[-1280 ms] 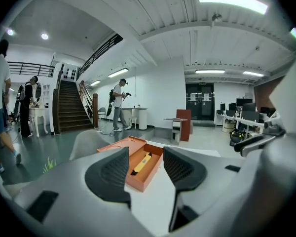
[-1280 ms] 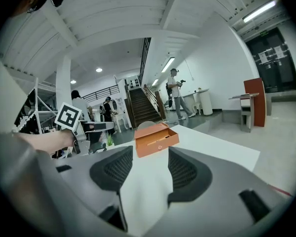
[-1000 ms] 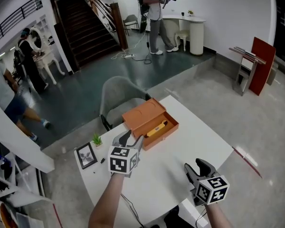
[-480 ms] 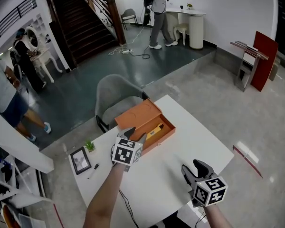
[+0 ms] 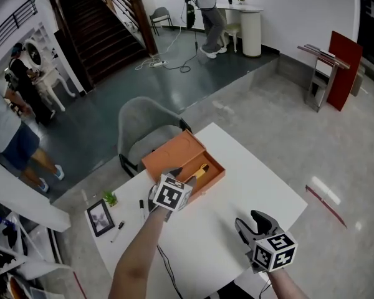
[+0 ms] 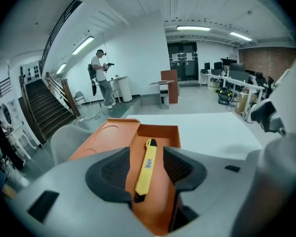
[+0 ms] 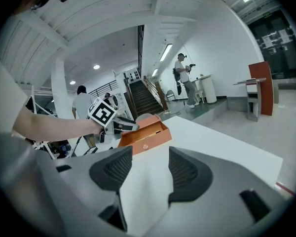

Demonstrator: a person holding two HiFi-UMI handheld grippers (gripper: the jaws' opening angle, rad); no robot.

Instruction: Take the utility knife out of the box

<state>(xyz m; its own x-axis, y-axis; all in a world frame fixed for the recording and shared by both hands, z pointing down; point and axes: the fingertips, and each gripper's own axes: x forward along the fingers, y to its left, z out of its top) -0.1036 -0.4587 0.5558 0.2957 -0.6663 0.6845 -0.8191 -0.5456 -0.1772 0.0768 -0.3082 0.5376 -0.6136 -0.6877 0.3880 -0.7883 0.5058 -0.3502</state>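
1. Now, pointing the left gripper down at the near end of the open orange box, on the white table.
2. Holding its jaws spread wide apart, pinching nothing yet.
3. Looking along those jaws at the yellow utility knife, lying flat on the bottom of the box.
4. Seeing the knife right in the gap between the two dark pads, but lower down and seemingly not touching them.
5. Lying long-ways, running straight away from the left gripper: dark end nearest, other end pointing to the far wall of the box.
6. Standing one pad on each long side of the knife, so lining up well for a pinch across its thin width.
7. Holding the right gripper low over the bare table, well apart from the box, with jaws open too and nothing between them.
8. Being much nearer with the left, so most likely picking with that one.
9. Probably needing just a little move down into the box, then a squeeze on the middle of the knife, then a lift straight up.
10. Minding the box walls, sitting close on both sides of the jaws and easy to bump or drag along.
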